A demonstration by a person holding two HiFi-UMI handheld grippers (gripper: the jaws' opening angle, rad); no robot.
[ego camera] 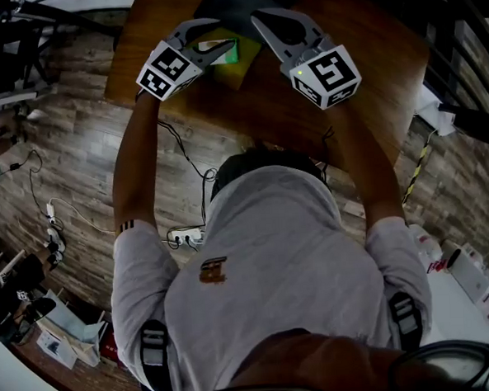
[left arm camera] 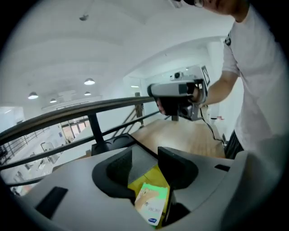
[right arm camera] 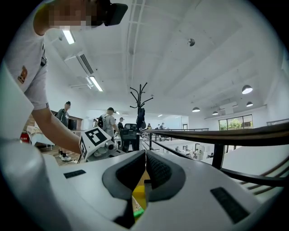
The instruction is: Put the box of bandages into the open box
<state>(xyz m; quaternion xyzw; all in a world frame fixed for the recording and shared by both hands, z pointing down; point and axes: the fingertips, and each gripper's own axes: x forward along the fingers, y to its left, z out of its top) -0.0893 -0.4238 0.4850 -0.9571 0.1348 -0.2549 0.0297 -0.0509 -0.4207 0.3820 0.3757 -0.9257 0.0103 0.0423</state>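
Arms out fwd: L gripper (ego camera: pixel 221 35) clamps box of bandages (left arm camera: pixel 152 204), R gripper (right arm camera: pixel 145 158) jaws clenched empty; open box (ego camera: pixel 243 67) mostly hidden

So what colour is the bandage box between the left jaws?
Bandage box: white with green, small blue logo; clearest in left gripper view.

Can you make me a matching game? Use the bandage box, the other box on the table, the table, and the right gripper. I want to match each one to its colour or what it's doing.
Things:
1. box of bandages
2. box on the table
3. table
4. right gripper

Matches:
A. yellow
B. brown wood
C. jaws shut together, nothing in them
D. held between the jaws of the left gripper

Pairs: 1-D, 2-A, 3-B, 4-C
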